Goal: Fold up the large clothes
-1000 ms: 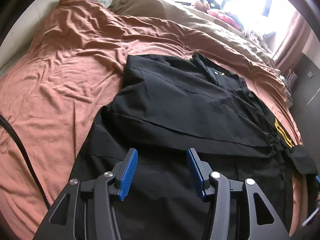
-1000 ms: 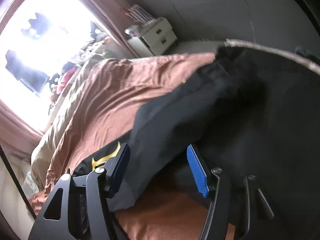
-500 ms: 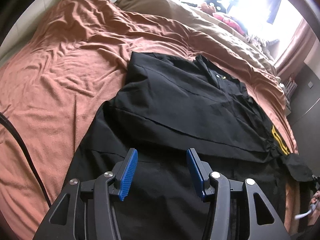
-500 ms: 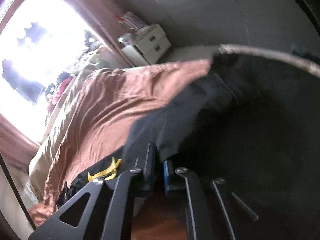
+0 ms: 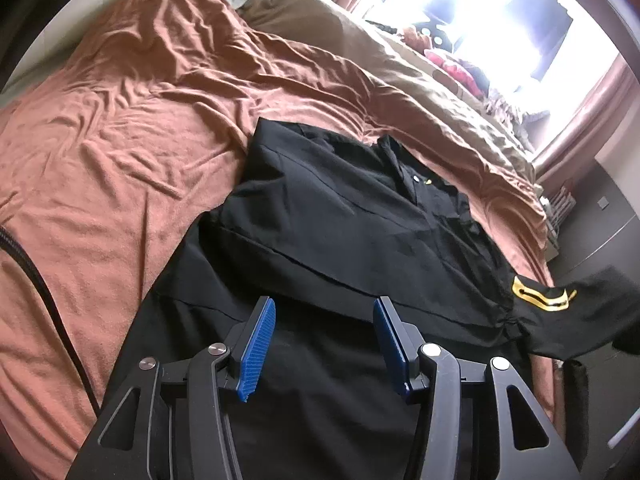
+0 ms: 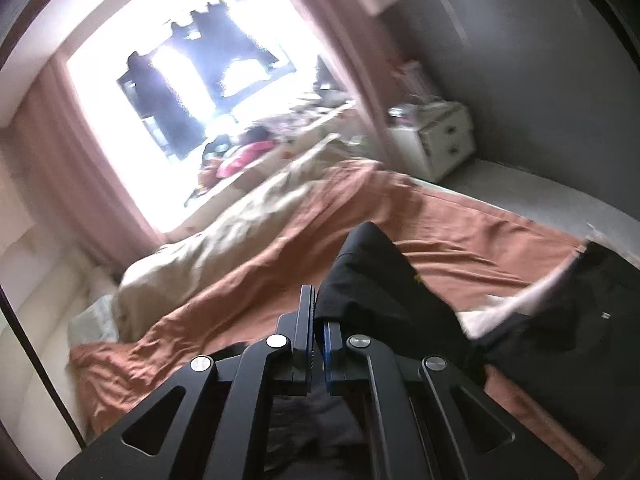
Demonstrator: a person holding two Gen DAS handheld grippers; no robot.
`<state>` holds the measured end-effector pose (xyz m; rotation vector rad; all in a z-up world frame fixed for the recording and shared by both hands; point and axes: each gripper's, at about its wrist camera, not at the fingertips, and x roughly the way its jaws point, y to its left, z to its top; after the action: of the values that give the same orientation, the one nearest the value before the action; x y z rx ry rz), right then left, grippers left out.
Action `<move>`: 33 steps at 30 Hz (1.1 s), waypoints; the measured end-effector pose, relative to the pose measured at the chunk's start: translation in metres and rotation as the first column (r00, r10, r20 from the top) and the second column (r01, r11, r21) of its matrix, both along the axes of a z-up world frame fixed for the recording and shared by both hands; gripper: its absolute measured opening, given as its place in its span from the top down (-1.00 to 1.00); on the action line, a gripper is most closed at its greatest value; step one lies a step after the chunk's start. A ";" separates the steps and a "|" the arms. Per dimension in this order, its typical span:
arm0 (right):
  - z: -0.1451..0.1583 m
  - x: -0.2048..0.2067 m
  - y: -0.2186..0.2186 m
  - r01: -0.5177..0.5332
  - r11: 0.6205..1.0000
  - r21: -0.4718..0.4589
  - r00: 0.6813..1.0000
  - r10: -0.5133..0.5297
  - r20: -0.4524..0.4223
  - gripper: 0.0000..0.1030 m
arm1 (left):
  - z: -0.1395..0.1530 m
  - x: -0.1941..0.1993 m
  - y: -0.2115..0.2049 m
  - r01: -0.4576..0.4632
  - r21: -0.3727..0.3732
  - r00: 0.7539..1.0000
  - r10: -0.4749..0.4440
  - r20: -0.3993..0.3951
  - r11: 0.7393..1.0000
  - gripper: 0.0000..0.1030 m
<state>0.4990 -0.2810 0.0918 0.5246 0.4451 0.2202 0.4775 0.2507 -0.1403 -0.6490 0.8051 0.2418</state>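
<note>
My right gripper (image 6: 318,334) pinched a fold of the large black garment (image 6: 384,300), lifted above the rumpled rust-orange bedsheet (image 6: 460,232). A beige duvet (image 6: 224,240) lay beyond, beneath a glaring window (image 6: 192,80); a white bedside cabinet (image 6: 440,140) stood right.

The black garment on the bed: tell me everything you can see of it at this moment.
The black garment is a large top of smooth, thin-looking fabric, spread mostly flat on the rust-brown bedsheet. A collar lies at its far end, and its near side is already folded over the body. A yellow emblem marks the sleeve, which is lifted off the bed. The right claw is shut on that sleeve's edge; the left claw is open above the hem end.
</note>
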 end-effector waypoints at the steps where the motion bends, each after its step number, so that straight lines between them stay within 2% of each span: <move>1: 0.007 -0.004 0.013 -0.019 1.000 -0.009 1.000 0.019 0.011 1.00 | 0.000 -0.001 0.001 0.000 -0.007 1.000 0.000 0.001 1.000 -0.03; 7: 0.033 -0.024 0.093 -0.140 0.989 -0.052 0.988 0.143 0.059 1.00 | 0.000 -0.008 0.016 -0.023 -0.024 1.000 0.024 0.014 0.999 -0.03; 13: 0.035 -0.027 0.155 -0.250 0.965 -0.079 0.965 0.255 0.063 1.00 | -0.003 -0.025 0.050 -0.122 -0.054 0.992 0.124 0.020 0.991 -0.03; 16: 0.025 -0.019 0.176 -0.299 0.951 -0.080 0.952 0.303 0.044 1.00 | -0.009 -0.032 0.064 -0.153 -0.092 0.988 0.155 0.015 0.984 -0.03; 21: -0.003 0.008 0.208 -0.370 0.926 -0.081 0.929 0.370 -0.012 1.00 | -0.009 -0.037 0.074 -0.161 -0.086 0.987 0.163 0.015 0.983 -0.03; 29: -0.048 0.068 0.264 -0.468 0.883 -0.013 0.878 0.464 -0.120 1.00 | -0.010 -0.047 0.090 -0.200 -0.112 0.979 0.204 0.023 0.973 -0.03; 33: -0.083 0.088 0.288 -0.485 0.872 0.067 0.842 0.486 -0.236 0.91 | -0.011 -0.047 0.094 -0.204 -0.114 0.978 0.208 0.021 0.972 -0.03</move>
<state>0.5872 0.0073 0.0085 0.4362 0.8222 0.6515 0.4304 0.3446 -0.1509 -0.8417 0.7236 0.3758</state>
